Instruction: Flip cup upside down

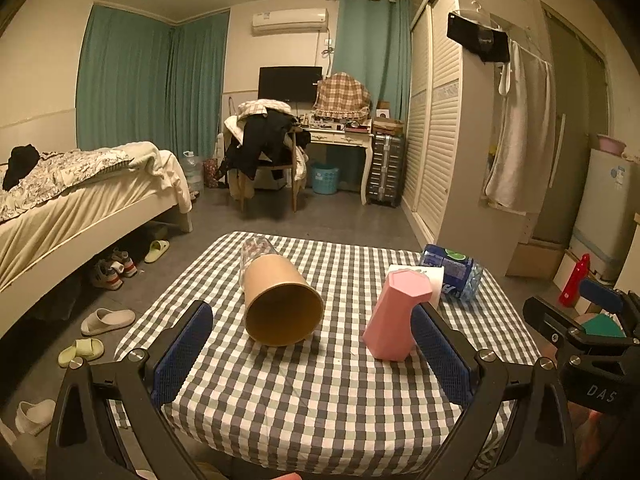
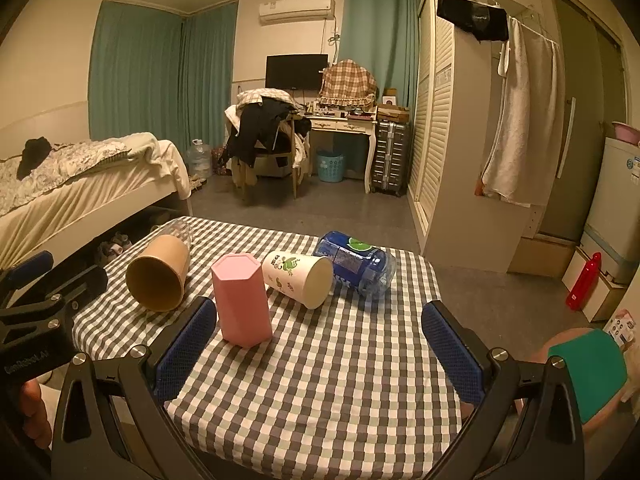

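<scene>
A brown paper cup (image 1: 282, 304) lies on its side on the checked table (image 1: 320, 400), mouth toward me; it also shows in the right wrist view (image 2: 158, 274). A pink hexagonal cup (image 1: 394, 314) stands mouth down; it also shows in the right wrist view (image 2: 240, 300). A white printed paper cup (image 2: 298, 278) lies on its side. My left gripper (image 1: 312, 344) is open and empty, just short of the brown cup. My right gripper (image 2: 320, 344) is open and empty, the pink cup by its left finger.
A clear glass (image 1: 254, 250) lies behind the brown cup. A blue water bottle (image 2: 356, 266) lies on its side at the table's far right. A bed (image 1: 80, 200) stands left, a wardrobe (image 1: 440, 140) right, slippers (image 1: 106, 322) on the floor.
</scene>
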`<act>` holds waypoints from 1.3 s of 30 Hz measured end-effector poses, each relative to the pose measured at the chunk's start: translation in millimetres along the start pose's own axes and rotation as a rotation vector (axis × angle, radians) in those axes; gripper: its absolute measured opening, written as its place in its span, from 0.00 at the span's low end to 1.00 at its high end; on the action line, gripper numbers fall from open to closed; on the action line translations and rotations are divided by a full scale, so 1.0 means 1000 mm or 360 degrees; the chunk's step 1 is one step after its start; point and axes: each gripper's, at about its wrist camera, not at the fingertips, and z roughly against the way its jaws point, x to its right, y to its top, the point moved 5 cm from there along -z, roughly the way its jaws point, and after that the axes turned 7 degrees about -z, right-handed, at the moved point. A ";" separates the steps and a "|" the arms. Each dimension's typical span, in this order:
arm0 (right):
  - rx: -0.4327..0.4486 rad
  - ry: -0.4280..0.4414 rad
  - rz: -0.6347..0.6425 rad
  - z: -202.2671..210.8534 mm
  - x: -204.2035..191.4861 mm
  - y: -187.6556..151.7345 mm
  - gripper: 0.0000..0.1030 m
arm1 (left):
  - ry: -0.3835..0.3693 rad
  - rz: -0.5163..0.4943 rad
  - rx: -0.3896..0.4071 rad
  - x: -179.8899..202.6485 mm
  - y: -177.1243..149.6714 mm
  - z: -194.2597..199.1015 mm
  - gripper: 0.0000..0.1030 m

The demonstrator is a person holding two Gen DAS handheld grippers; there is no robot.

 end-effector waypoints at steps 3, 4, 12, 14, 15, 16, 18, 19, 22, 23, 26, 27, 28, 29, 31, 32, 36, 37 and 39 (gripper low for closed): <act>-0.0001 0.0001 0.0004 0.000 -0.001 -0.001 1.00 | 0.0002 0.0012 0.0002 -0.002 0.001 0.001 0.99; 0.0000 0.0001 0.0004 0.000 -0.001 -0.001 1.00 | 0.0004 0.0010 0.0002 -0.002 0.001 0.001 0.99; -0.0001 0.0001 0.0004 0.000 -0.001 -0.001 1.00 | 0.0009 0.0009 0.0004 -0.003 0.001 0.002 0.99; -0.0002 -0.0001 0.0006 0.000 -0.001 -0.001 1.00 | 0.0011 0.0008 0.0007 -0.003 0.001 0.003 0.99; 0.0000 -0.0001 0.0004 0.000 -0.001 -0.001 1.00 | 0.0014 0.0007 0.0008 -0.003 0.000 0.003 0.99; -0.0001 0.0000 0.0002 0.000 -0.001 0.000 1.00 | 0.0016 0.0007 0.0008 -0.003 0.000 0.002 0.99; -0.0001 0.0000 0.0002 0.000 -0.001 -0.001 1.00 | 0.0021 0.0009 0.0005 -0.002 -0.001 0.002 0.99; -0.0001 -0.0001 0.0002 0.000 -0.001 -0.001 1.00 | 0.0020 0.0011 0.0004 -0.002 -0.001 0.002 0.99; -0.0003 0.0000 0.0004 0.000 -0.001 -0.001 1.00 | 0.0029 0.0011 0.0000 -0.001 -0.002 0.001 0.99; -0.0003 -0.0002 0.0004 0.000 -0.001 -0.001 1.00 | 0.0031 0.0015 0.0000 -0.002 -0.002 0.001 0.99; -0.0008 -0.0003 0.0011 -0.001 -0.001 -0.003 1.00 | 0.0032 0.0023 -0.0002 -0.002 -0.002 0.001 0.99; -0.0009 -0.0003 0.0010 -0.001 -0.001 -0.003 1.00 | 0.0033 0.0024 -0.0002 -0.002 -0.001 0.001 0.99; -0.0009 -0.0003 0.0011 0.000 -0.002 -0.003 1.00 | 0.0033 0.0022 -0.0002 -0.002 -0.002 0.001 0.99; -0.0010 -0.0003 0.0012 -0.001 -0.002 -0.004 1.00 | 0.0035 0.0021 -0.0002 -0.002 -0.001 0.001 0.99; -0.0009 -0.0001 0.0012 -0.001 -0.001 -0.004 1.00 | 0.0036 0.0019 -0.0001 -0.002 -0.002 0.001 0.99; -0.0010 -0.0002 0.0013 -0.001 -0.001 -0.004 1.00 | 0.0033 0.0023 -0.0004 -0.002 -0.002 0.001 0.99; -0.0020 -0.0004 0.0017 -0.002 -0.001 -0.005 1.00 | 0.0034 0.0022 -0.0005 -0.002 -0.002 0.001 0.99; -0.0023 -0.0004 0.0019 -0.003 0.000 -0.005 1.00 | 0.0034 0.0022 -0.0006 -0.002 -0.002 0.001 0.99; -0.0029 -0.0005 0.0023 -0.003 0.000 -0.006 1.00 | 0.0033 0.0022 -0.0004 -0.002 -0.002 0.001 0.99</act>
